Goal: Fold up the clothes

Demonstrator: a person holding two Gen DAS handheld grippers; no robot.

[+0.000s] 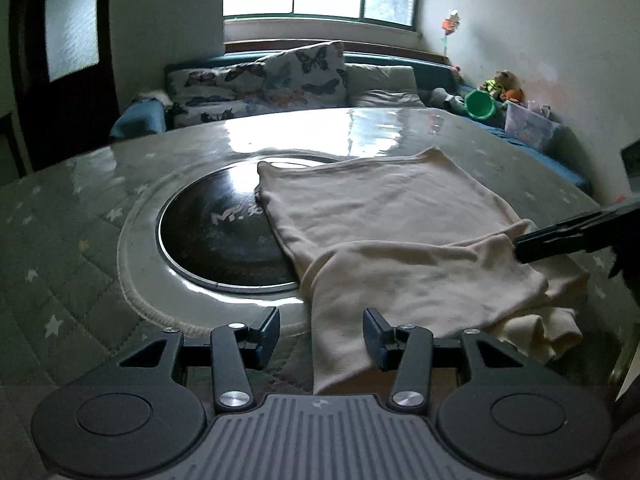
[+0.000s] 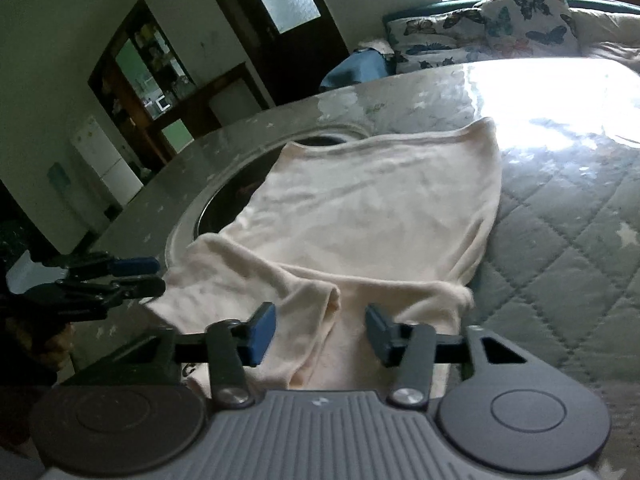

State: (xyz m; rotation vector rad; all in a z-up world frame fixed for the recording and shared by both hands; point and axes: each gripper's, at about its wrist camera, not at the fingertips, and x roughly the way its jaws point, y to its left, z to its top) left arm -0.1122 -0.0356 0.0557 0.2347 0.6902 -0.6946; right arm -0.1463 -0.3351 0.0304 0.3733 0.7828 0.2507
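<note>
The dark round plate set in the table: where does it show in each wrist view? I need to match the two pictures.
Left wrist view: dark round plate left of centre, its right part under the cream garment.
Right wrist view: only slivers show, at the garment's far edge and left side.
Shared landmark: the butterfly pillow beyond the table.

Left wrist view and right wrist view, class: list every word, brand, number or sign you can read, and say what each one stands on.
"M." then blurred letters: pale lettering on the dark round plate set in the table; the rest is too blurred to read and partly under the cream garment.
A small pale logo mark, no letters, on the grey ribbed body of the left gripper and of the right gripper.
Nothing else is readable.
</note>
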